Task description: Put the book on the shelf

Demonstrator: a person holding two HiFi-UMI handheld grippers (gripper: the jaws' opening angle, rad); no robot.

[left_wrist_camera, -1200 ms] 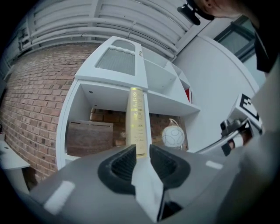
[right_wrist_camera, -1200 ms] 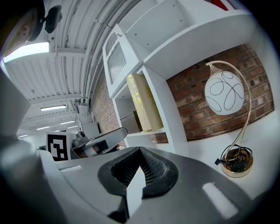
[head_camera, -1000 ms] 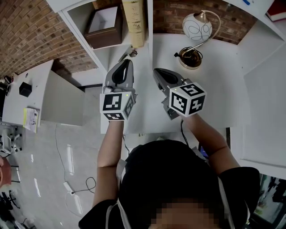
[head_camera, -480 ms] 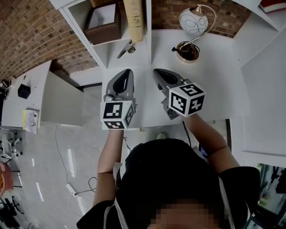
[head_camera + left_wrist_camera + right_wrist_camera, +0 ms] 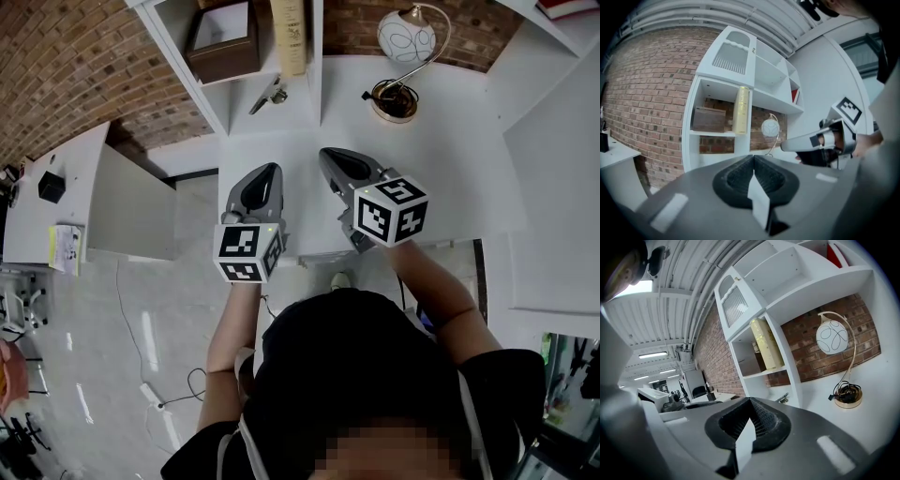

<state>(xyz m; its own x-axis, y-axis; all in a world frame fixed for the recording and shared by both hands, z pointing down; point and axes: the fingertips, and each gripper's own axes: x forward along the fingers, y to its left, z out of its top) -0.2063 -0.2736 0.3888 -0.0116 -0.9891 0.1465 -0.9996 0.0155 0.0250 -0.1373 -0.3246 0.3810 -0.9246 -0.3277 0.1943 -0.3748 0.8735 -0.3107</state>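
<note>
The book (image 5: 289,33) already stands upright on the shelf (image 5: 712,134), at the right end of its compartment by the divider, with a box (image 5: 225,39) to its left and a gap between them. Both the left gripper (image 5: 270,169) and the right gripper (image 5: 325,152) hover over the white desk, well apart from the book, each with its jaws pressed together on nothing. The task looks done, so the main risk is undoing it. The book is tall and narrow with nothing against its left face, and a knock to the shelf could tip it toward the box or off the front edge. A careless sweep of the right gripper could also catch the lamp (image 5: 405,47) — its thin arched stem looks easy to upset.
</note>
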